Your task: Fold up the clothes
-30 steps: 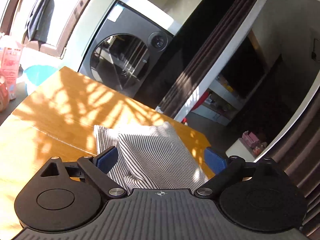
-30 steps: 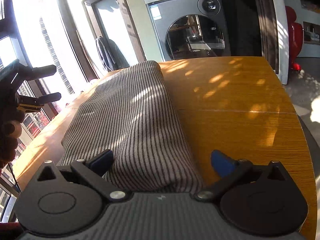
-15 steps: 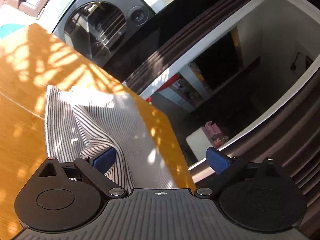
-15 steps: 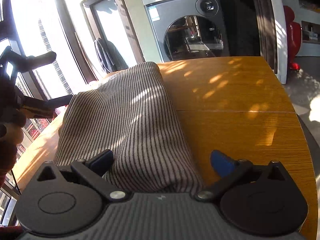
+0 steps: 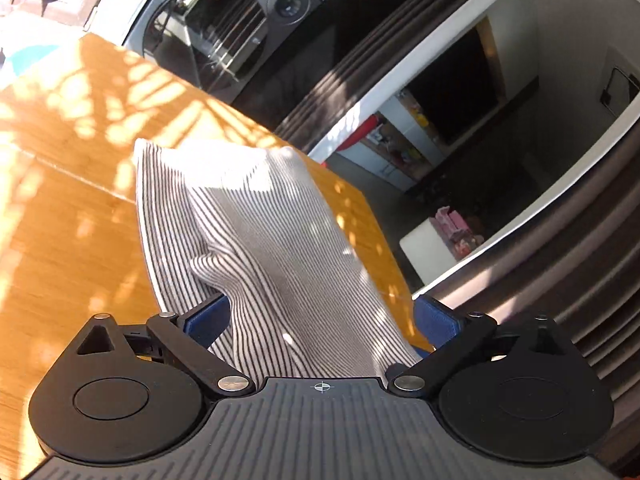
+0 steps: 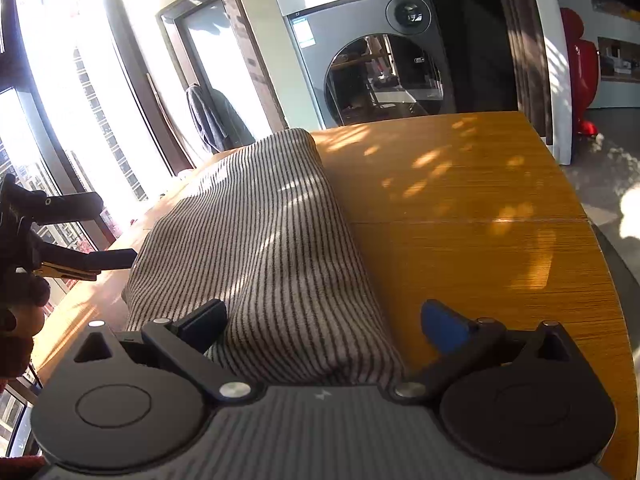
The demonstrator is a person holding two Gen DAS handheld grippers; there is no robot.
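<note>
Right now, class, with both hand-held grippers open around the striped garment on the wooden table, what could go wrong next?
1. The striped garment lies beside the wooden table edge nearest the doorway; a tug could slide it off.
2. The left hand-held gripper straddles a raised wrinkle; closing may pinch only the top layer and skew the fold.
3. The right hand-held gripper is wide open over thick bunched cloth and may grab unevenly.

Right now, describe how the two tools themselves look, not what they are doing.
Both are alike: a grey ribbed body, two round black discs, and black link arms with silver pivot screws. The left tool carries blue pads and a small crosshair mark. On the right tool one pad shows blue; its mark looks like a small lightning bolt.
</note>
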